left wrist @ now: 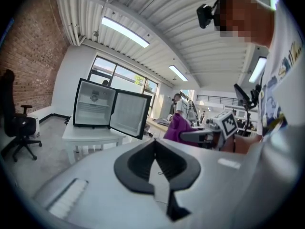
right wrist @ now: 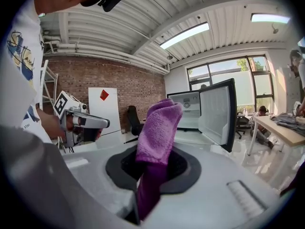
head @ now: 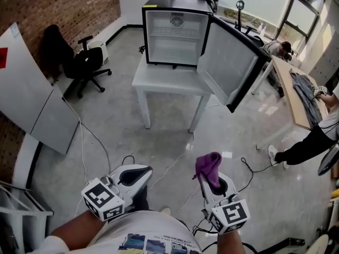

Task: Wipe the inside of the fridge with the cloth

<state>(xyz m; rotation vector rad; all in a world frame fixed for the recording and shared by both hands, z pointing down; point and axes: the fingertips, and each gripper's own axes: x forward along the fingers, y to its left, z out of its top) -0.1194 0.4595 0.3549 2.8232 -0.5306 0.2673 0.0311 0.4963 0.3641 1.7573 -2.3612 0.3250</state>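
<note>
- The right gripper (head: 207,178) was clamped tight on a purple cloth (head: 208,165), whose bunched end stood up above the jaws.
- The left gripper (head: 144,172) had its jaws pressed together with nothing between them.
- The mini fridge (head: 175,33) stood far off on a white table (head: 159,82), its door (head: 229,67) swung open to the right, well apart from both grippers.

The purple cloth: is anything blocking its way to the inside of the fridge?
Nothing visible does. The cloth, clamped in the right gripper, faces the fridge across floor with only thin cables lying flat on it. The door is swung open to the right, leaving the interior exposed.
</note>
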